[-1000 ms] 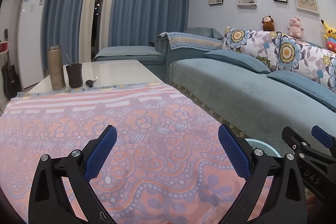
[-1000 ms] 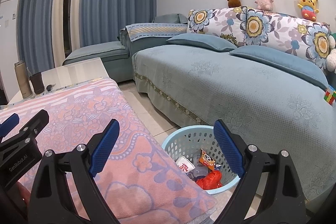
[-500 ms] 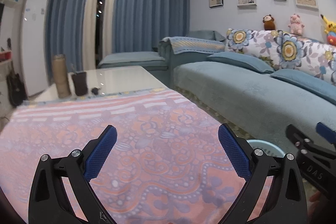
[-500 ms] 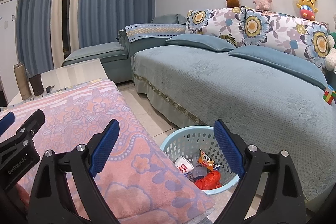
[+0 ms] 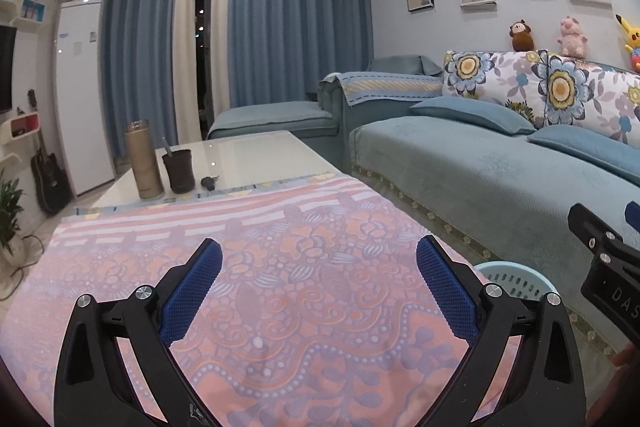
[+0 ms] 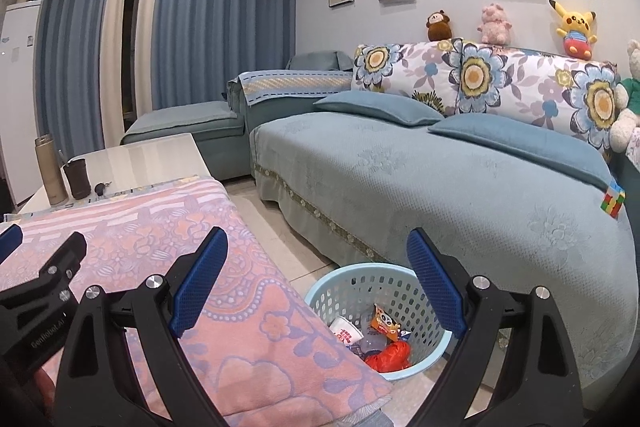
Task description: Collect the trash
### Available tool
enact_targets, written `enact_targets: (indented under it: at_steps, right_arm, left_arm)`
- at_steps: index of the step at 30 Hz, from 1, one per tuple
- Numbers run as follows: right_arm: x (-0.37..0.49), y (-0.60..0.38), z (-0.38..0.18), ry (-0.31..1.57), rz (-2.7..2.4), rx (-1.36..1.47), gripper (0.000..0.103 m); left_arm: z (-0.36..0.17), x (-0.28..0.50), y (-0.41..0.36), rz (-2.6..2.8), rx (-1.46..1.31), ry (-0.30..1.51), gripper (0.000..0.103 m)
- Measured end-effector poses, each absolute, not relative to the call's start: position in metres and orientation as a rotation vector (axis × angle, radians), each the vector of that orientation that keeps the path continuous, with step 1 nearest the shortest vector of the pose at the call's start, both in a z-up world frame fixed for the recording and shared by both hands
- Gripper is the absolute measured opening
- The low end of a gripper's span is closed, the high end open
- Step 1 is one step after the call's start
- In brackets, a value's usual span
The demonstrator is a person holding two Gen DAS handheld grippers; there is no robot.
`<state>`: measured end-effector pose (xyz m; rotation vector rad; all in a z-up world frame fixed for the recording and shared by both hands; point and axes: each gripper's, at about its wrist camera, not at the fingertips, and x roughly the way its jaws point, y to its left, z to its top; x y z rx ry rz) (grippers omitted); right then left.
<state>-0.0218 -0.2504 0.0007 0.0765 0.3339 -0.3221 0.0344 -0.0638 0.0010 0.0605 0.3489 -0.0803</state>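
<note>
Both cameras have tilted up over the last second: more ceiling and wall art in frame, worktop cloth (image 5: 304, 267) lower in view. No new object came into either set of jaws.

Left hand-held gripper (image 5: 318, 287): jaws spread wide, nothing between them, hovering over the pink patterned cloth. Right hand-held gripper (image 6: 316, 287): also spread wide and empty, hanging over the cloth edge and the basket (image 6: 340, 281).

Trash location: in the light-blue basket on the floor, between the worktop and the sofa (image 6: 460, 187). Visible inside: white cup (image 6: 345, 328), orange snack wrapper (image 6: 385, 323), red crumpled bag (image 6: 390, 351). Same contents as the earlier frames, same positions.

Cloth near the basket shows no loose trash. Beyond the cloth from the basket: flask (image 5: 143, 159), dark cup (image 5: 179, 171), keys (image 5: 209, 182), none moved, and probably not trash.

My read: collection looks finished or nearly so, and the upward tilt looks like a pull-back from the basket. Basket floor under the red bag is hidden, so can't confirm the full count.
</note>
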Motion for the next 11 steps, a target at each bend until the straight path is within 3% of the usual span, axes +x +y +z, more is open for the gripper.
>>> enact_targets:
  at_steps: [11]
  right_arm:
    - [-0.023, -0.239, 0.005, 0.336, -0.322, 0.071, 0.087]
  left_arm:
    - [-0.001, 0.032, -0.05, -0.092, 0.044, 0.379, 0.095]
